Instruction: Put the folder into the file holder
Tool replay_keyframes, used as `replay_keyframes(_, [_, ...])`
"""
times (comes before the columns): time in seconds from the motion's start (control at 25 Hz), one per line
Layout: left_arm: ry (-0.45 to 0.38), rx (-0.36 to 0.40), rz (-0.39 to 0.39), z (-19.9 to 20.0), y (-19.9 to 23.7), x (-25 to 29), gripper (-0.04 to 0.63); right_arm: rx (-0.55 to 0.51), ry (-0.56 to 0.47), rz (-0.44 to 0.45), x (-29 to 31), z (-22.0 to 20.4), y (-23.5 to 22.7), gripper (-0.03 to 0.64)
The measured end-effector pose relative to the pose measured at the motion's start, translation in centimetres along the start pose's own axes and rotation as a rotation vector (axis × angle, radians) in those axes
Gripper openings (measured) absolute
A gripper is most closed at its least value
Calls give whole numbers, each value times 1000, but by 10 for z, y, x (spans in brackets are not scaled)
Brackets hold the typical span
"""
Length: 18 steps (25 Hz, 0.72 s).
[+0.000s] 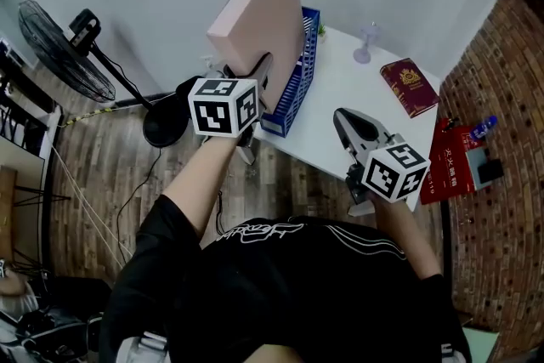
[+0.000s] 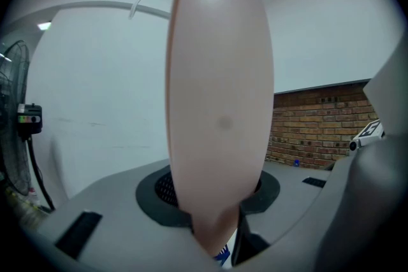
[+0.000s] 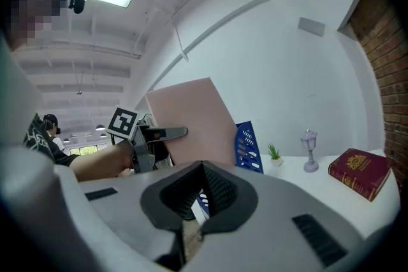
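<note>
A large pink folder (image 1: pixel 259 13) stands upright and tilted, its lower edge next to the blue file holder (image 1: pixel 297 76) at the left end of the white table (image 1: pixel 348 89). My left gripper (image 1: pixel 259 79) is shut on the folder's near lower edge. In the left gripper view the folder (image 2: pixel 220 105) fills the middle and runs down between the jaws. My right gripper (image 1: pixel 348 121) hovers over the table's near edge, jaws together with nothing in them. The right gripper view shows the folder (image 3: pixel 191 124) to the left of the file holder (image 3: pixel 248 146).
A red book (image 1: pixel 410 86), a small clear goblet (image 1: pixel 365 42) and a tiny plant (image 1: pixel 321 31) sit on the table's far side. A red box (image 1: pixel 450 161) lies right of the table by the brick wall. A fan (image 1: pixel 59 51) stands on the floor at left.
</note>
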<state>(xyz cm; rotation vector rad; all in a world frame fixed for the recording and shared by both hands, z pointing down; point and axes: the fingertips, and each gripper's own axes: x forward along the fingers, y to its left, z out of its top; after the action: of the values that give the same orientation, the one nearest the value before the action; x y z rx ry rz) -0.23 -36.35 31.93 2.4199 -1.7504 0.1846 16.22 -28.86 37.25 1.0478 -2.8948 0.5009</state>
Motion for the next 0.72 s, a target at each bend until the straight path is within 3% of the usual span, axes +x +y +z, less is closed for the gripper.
replay_keyframes(0.72, [-22, 30, 8, -25, -7, 13, 166, 17, -31, -52, -8, 0, -10, 0])
